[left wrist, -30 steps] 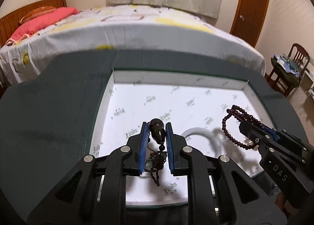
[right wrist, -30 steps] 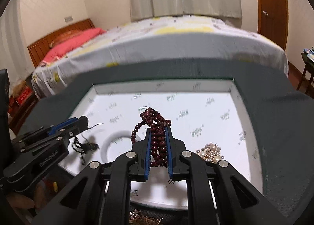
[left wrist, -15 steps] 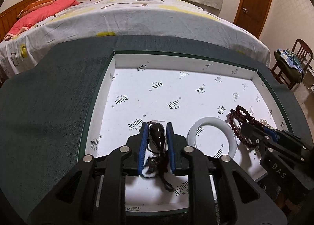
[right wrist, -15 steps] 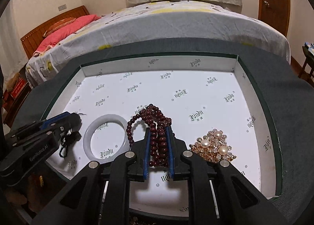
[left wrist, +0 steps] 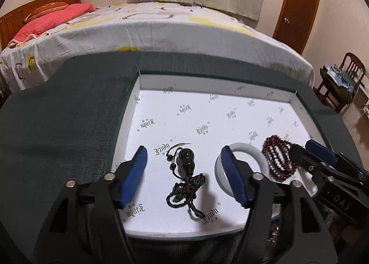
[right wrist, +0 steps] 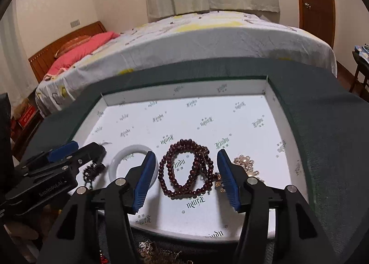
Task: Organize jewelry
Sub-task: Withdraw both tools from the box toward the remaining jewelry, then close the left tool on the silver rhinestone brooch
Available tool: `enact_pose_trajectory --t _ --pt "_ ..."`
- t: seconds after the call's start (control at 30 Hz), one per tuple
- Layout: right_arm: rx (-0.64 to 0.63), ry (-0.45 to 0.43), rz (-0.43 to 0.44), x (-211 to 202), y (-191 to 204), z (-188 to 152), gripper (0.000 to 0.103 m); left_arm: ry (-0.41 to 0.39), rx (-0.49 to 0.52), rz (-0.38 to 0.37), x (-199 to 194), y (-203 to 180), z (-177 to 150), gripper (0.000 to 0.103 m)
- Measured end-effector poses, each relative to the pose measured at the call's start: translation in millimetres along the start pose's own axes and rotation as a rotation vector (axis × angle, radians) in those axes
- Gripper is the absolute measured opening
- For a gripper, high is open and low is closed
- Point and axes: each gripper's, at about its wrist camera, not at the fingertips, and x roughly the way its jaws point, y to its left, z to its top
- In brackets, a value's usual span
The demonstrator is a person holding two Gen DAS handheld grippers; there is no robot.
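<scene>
A white printed tray [left wrist: 230, 93] lies on a dark green cloth. My left gripper [left wrist: 184, 158] is open; a black gourd pendant on a dark cord [left wrist: 187, 164] lies on the tray floor between its fingers. My right gripper [right wrist: 186, 162] is open over a dark red bead strand [right wrist: 184, 171], which lies loose on the tray and also shows in the left wrist view [left wrist: 278, 158]. A white bangle [left wrist: 251, 151] lies between the two pieces, and shows in the right wrist view [right wrist: 129, 155]. A gold and pearl piece [right wrist: 245, 163] lies right of the beads.
The tray [right wrist: 272, 100] has low white walls. A bed [left wrist: 150, 26] stands behind the table. More gold jewelry [right wrist: 156, 252] lies on the cloth near the tray's front edge. A chair [left wrist: 346, 75] stands at the far right.
Both grippers have opened. The pendant and the bead strand were let go and now lie on the tray floor.
</scene>
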Motion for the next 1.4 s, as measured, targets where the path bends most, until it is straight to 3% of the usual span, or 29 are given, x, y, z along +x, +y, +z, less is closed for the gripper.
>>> enact_pose_trajectory --t 0.27,0.53,1.07,1.13,1.4 --pt "-0.016 -0.088 -0.003 -48 -2 -8 0.058 -0.121 0.002 0.025 -55 0 -8 0.071" --pt "-0.011 -0.080 0.002 -84 -12 -46 0.058 -0.173 0.032 0.046 -100 -5 -40 0.070" --pt "-0.036 -0.039 -0.030 -116 -26 -112 0.058 -0.141 0.050 0.079 -121 -15 -117 0.068" --pt "-0.037 -0.031 -0.029 -116 -26 -115 0.058 -0.121 0.051 0.075 -116 -14 -119 0.057" --pt "-0.036 -0.030 -0.019 -117 -25 -119 0.058 -0.043 0.084 0.059 -94 -15 -119 0.046"
